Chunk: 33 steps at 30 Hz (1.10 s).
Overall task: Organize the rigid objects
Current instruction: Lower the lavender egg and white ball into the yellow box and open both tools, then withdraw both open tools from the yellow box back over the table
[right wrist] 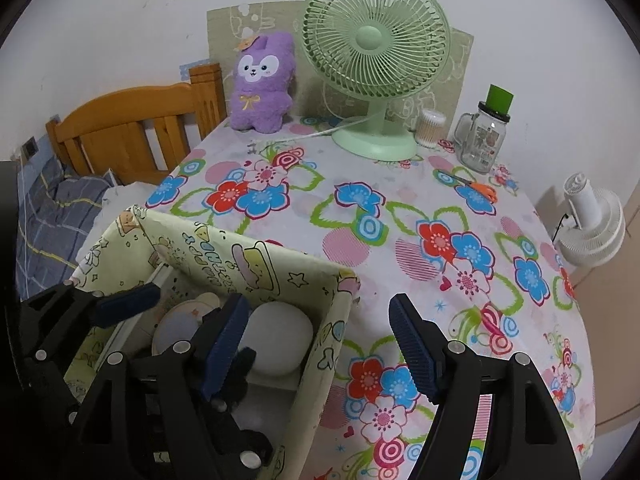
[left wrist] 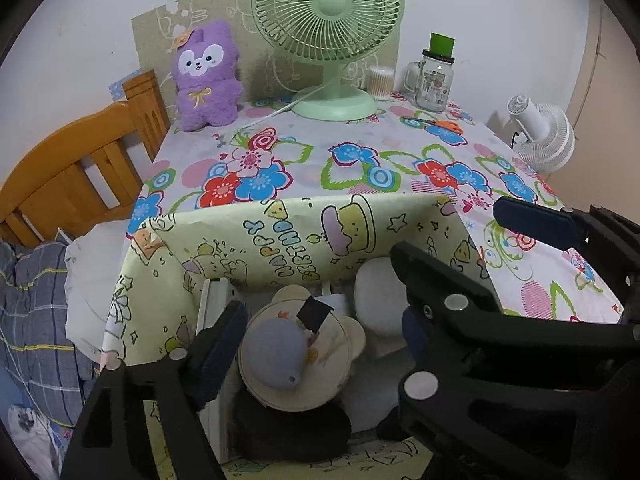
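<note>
Left claw [left wrist: 320, 344] open wide over the box [left wrist: 280, 240], nothing between its pads. Bear-eared lid [left wrist: 304, 364] sits right below it, inside the box, blue cap-like round part on top and a small dark tag near its upper edge; pads flank it without touching. White round thing [left wrist: 376, 304] lies just right of the lid, also in the box, against the far wall. Something dark under the lid, can't tell what.

Right claw [right wrist: 320, 344] also open, holding nothing. It straddles the box's right wall: left finger [right wrist: 224, 344] is inside over the white round thing [right wrist: 280, 340], right finger [right wrist: 412, 352] is outside over the cloth. In that view the left claw's finger [right wrist: 128, 304] shows at the box's left side.

Box is wrapped in pale yellow "happy birthday" cartoon paper and sits at the near left corner of the worktop [left wrist: 360, 168], which has a floral cloth.

Far edge, along the wall: purple plush [left wrist: 206, 76] on the left, green fan [left wrist: 328, 32] in the middle, cotton swab tub [left wrist: 381, 82] just right of the fan base, then a glass mug-jar [left wrist: 434, 80] with a green block on its lid. Orange-handled scissors [left wrist: 444, 124] lie flat in front of the jar.

Off the worktop: wooden bed frame [left wrist: 80, 168] with plaid bedding on the left, white fan [left wrist: 540, 136] on the right.
</note>
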{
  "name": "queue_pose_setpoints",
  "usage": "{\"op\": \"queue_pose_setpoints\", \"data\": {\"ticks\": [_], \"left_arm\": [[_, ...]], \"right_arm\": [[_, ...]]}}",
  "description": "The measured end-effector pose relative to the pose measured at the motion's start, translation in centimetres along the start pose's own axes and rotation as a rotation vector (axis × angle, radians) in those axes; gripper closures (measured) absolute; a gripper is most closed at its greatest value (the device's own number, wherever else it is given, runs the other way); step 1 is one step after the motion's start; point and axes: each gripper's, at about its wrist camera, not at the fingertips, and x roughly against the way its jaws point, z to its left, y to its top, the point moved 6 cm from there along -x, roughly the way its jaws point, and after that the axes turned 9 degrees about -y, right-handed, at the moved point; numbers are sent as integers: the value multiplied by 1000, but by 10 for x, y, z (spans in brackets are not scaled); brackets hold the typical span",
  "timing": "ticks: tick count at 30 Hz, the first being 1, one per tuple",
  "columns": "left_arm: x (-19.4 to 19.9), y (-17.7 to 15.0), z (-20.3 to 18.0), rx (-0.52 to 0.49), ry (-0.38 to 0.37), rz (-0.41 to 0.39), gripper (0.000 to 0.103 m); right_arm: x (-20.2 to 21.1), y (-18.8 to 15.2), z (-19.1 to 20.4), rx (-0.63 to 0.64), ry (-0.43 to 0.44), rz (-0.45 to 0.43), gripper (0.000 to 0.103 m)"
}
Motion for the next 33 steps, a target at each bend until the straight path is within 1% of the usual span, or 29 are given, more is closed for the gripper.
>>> {"op": "queue_pose_setpoints", "data": {"ticks": [5,8,10,13,26,30,33], "left_arm": [[5,-4,-3,-1,11,-4,19],[10,-6,-6,-4,16,-15,15],[15,-7,-9,-8,19,-27,11],[21,-10,-15,-19,26,-43,8],[41,-21,-38,-41,24,-81,7],[48,-21,-47,-53,12,-104,7],[52,-22,-54,-68,25,-122,7]], "right_arm": [[6,-5,-2,-7,1,-1,27],[11,-7,-4,-15,3,-7,26],[15,-9,-5,-20,1,-16,24],[22,-12,-8,-31,-3,-27,20],[48,-29,-22,-75,-16,-44,13],[56,-33,-30,-100,-43,-58,12],[61,-37,-38,-122,-45,-56,11]]}}
